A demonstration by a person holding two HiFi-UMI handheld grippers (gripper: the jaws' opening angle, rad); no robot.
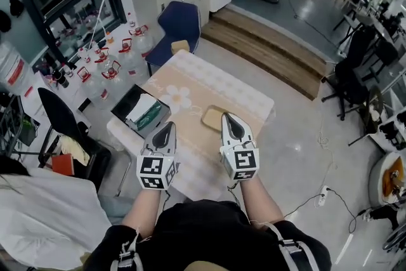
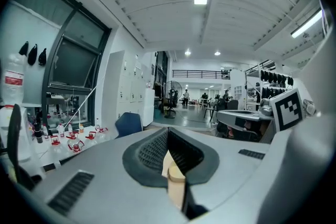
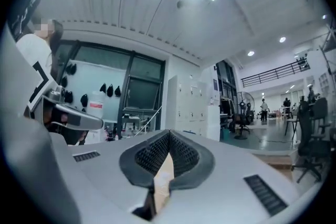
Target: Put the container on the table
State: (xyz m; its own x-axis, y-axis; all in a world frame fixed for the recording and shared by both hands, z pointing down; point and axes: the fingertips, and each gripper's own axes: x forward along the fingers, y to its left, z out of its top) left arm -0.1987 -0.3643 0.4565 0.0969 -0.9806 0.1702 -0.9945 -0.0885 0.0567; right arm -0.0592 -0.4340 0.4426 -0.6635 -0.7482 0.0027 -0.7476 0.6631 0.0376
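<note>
A shallow tan container (image 1: 213,117) lies on the table (image 1: 190,89), which has a beige flowered cloth. In the head view the tip of my right gripper (image 1: 229,117) hides the container's right end. That gripper is held high above the table with its jaws shut and nothing between them. My left gripper (image 1: 166,126) is raised beside it, also shut and empty. In the left gripper view the left gripper (image 2: 167,135) points level into the room, and through the slit below its tips only a beige strip shows. The right gripper (image 3: 169,137) looks the same in the right gripper view.
A black box (image 1: 141,112) with white and green contents sits at the table's left edge. Behind the table stand a blue chair (image 1: 181,22) and several water jugs (image 1: 111,66) with red handles. A black chair (image 1: 60,117) is at the left, and wooden steps (image 1: 266,51) lie at the right.
</note>
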